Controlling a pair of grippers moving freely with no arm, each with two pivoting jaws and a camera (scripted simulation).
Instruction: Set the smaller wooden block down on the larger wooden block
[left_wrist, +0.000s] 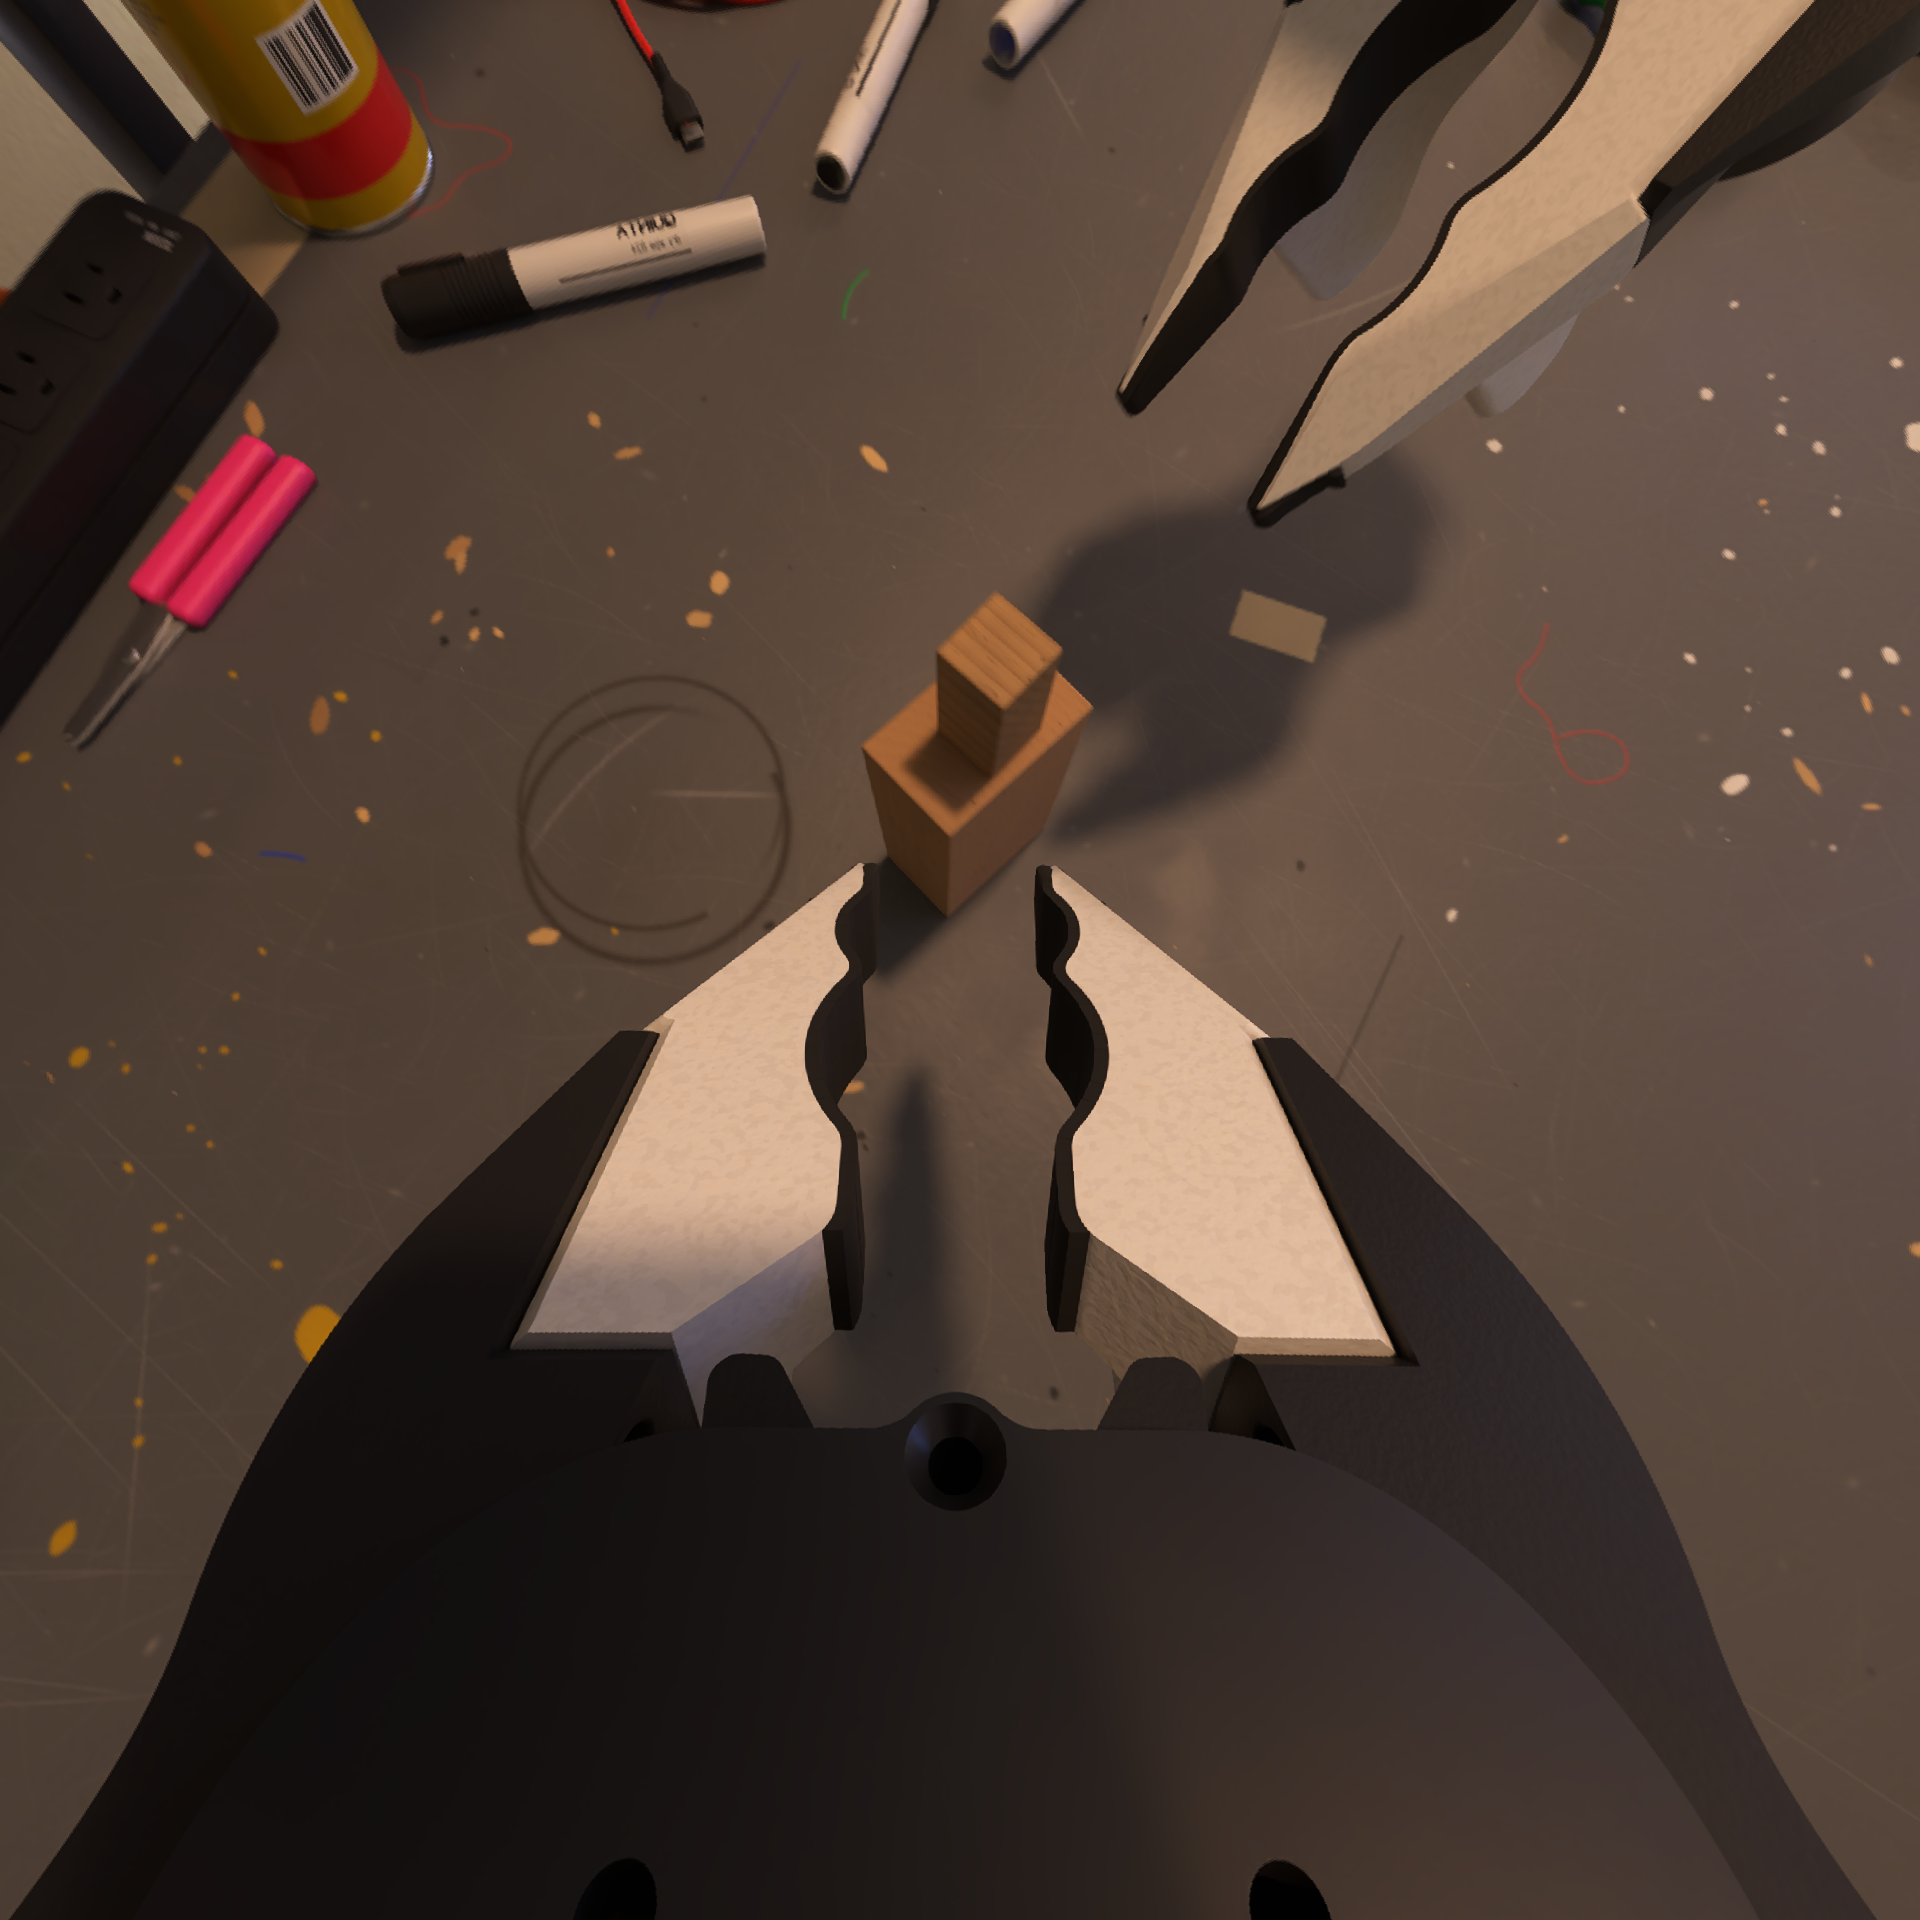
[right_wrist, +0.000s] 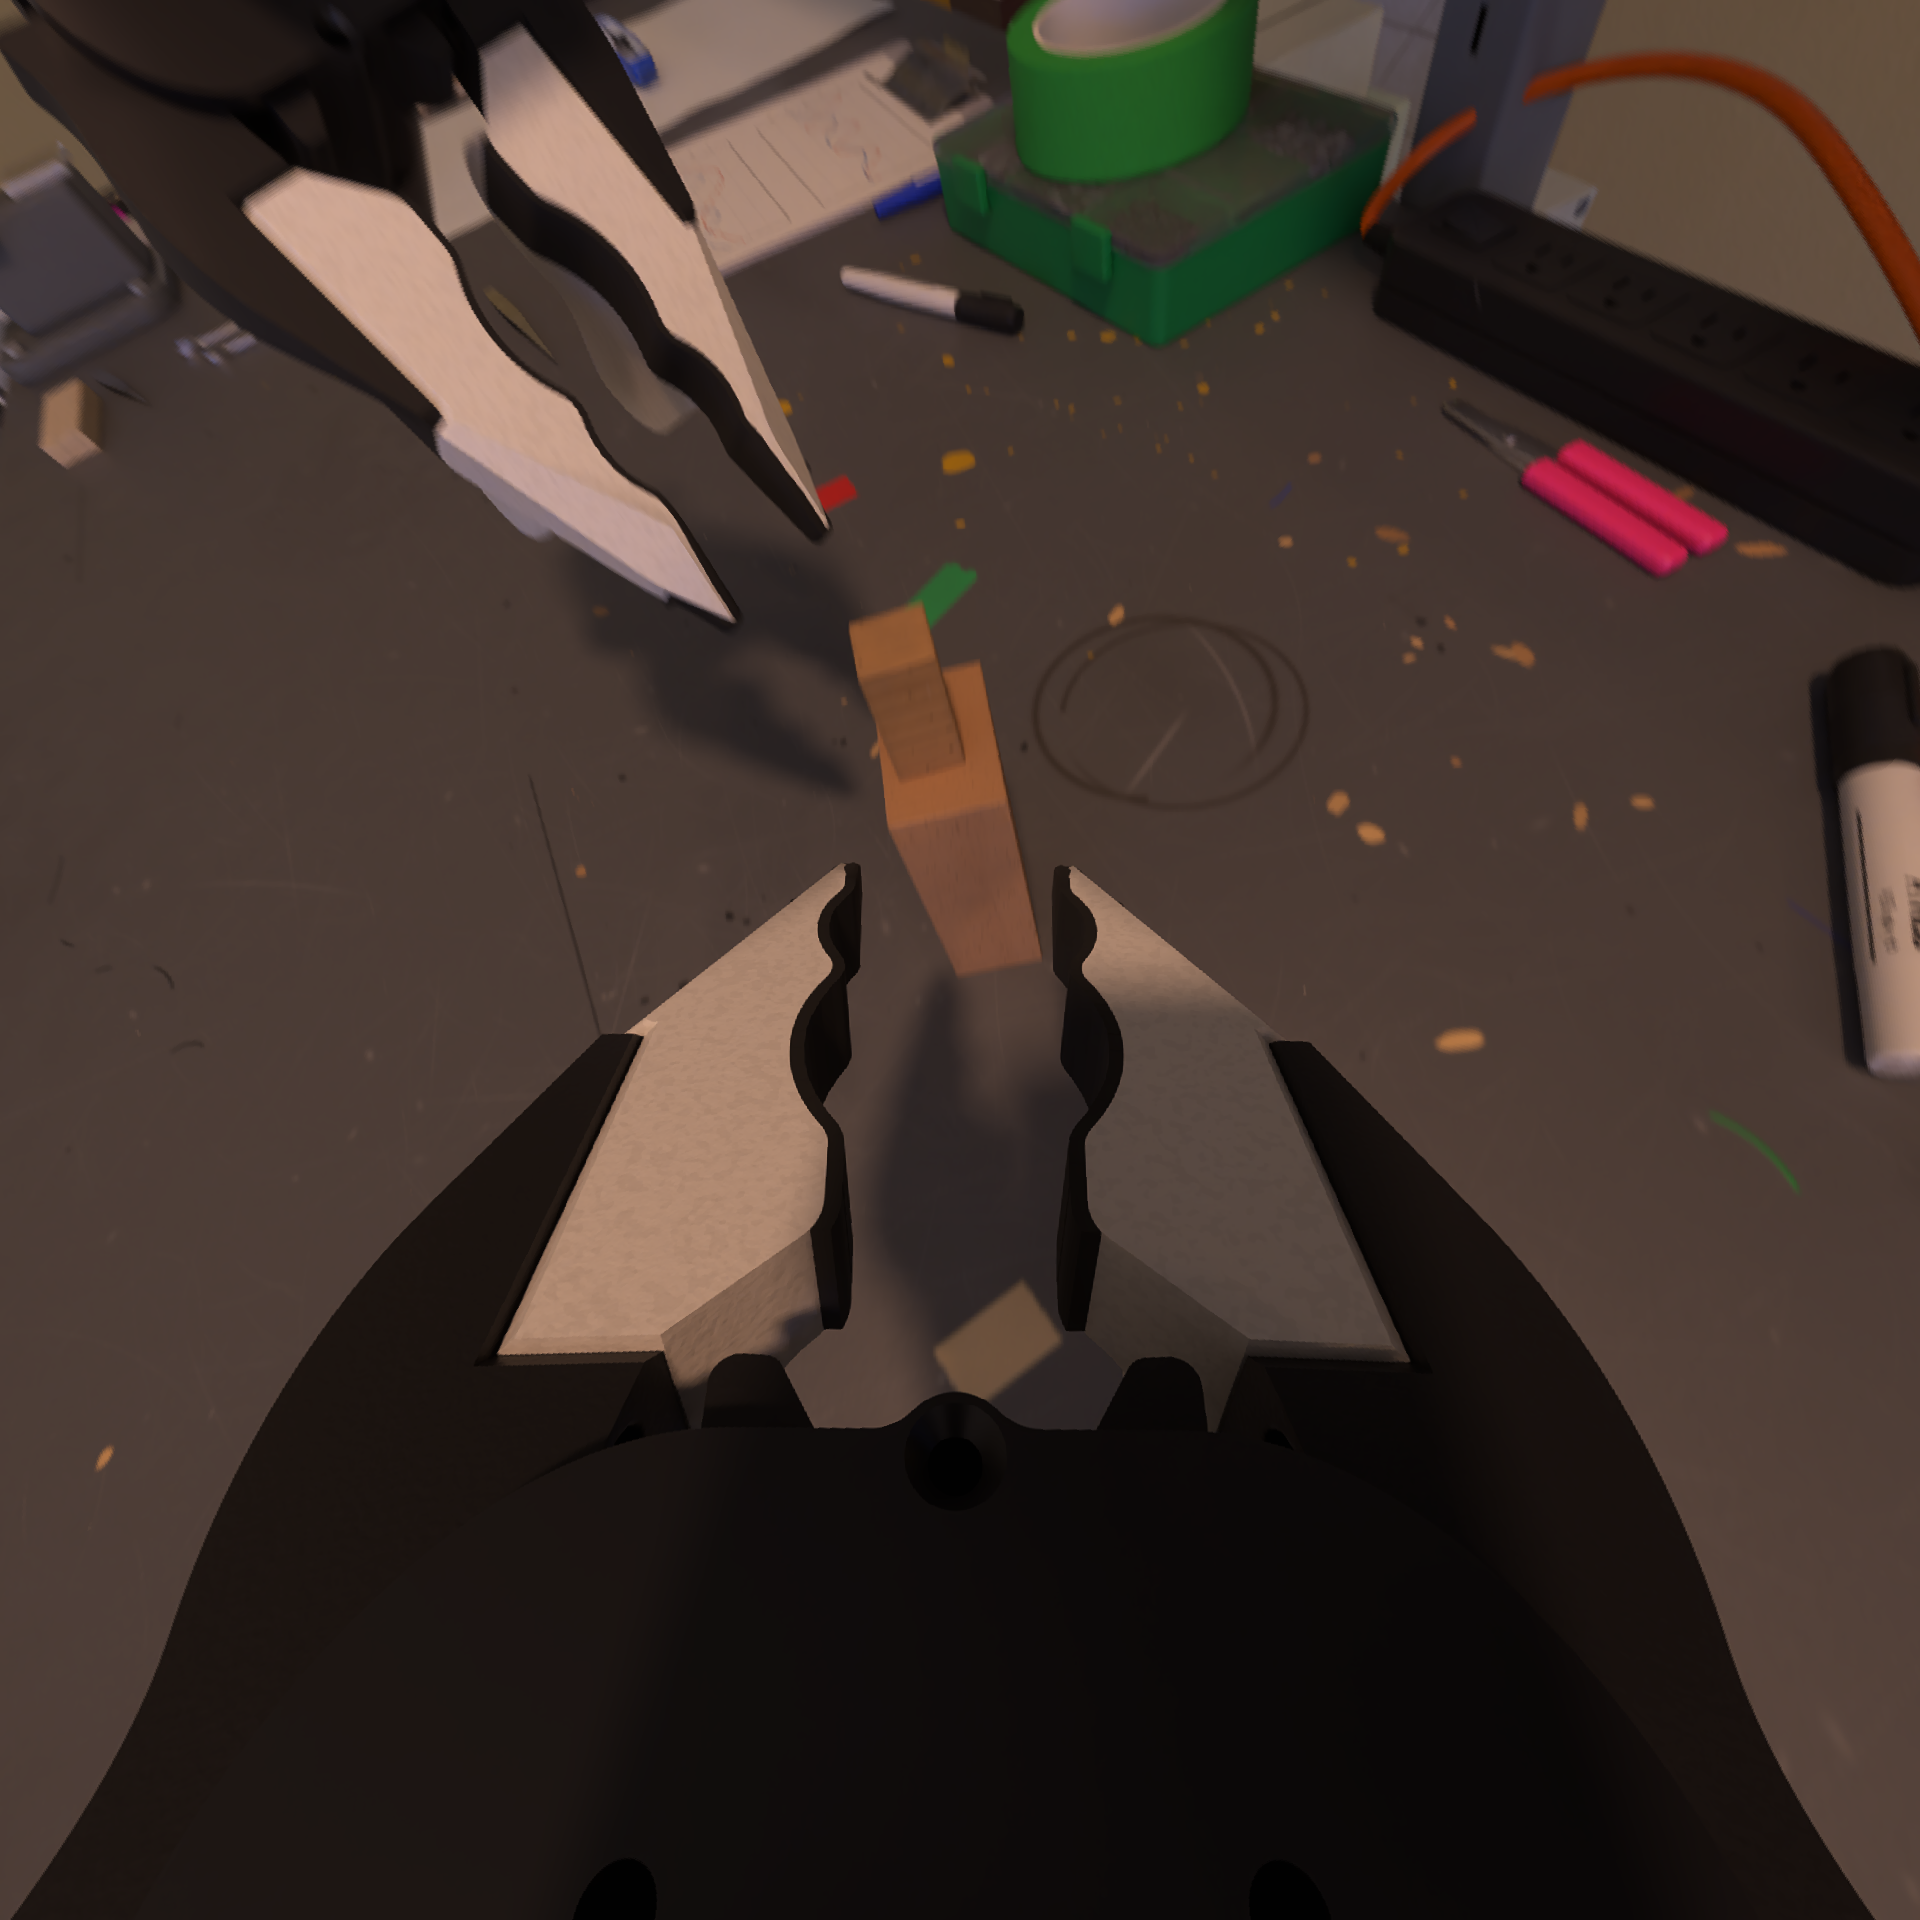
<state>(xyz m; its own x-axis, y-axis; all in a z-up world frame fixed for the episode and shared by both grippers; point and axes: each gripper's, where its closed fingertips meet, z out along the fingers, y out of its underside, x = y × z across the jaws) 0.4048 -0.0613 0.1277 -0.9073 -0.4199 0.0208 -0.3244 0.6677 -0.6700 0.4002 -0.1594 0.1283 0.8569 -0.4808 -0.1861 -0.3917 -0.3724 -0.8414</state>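
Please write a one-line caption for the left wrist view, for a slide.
Open left gripper above the smaller wooden block standing on the larger wooden block; right gripper empty.

Two wooden blocks (left_wrist: 977, 769), perhaps four markers (left_wrist: 582, 265).

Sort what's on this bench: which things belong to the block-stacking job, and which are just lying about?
Job:
smaller wooden block, standing on the
larger wooden block
left gripper
right gripper

Lying about:
spray can
marker
pink-handled tool
green tape roll
green box
power strip
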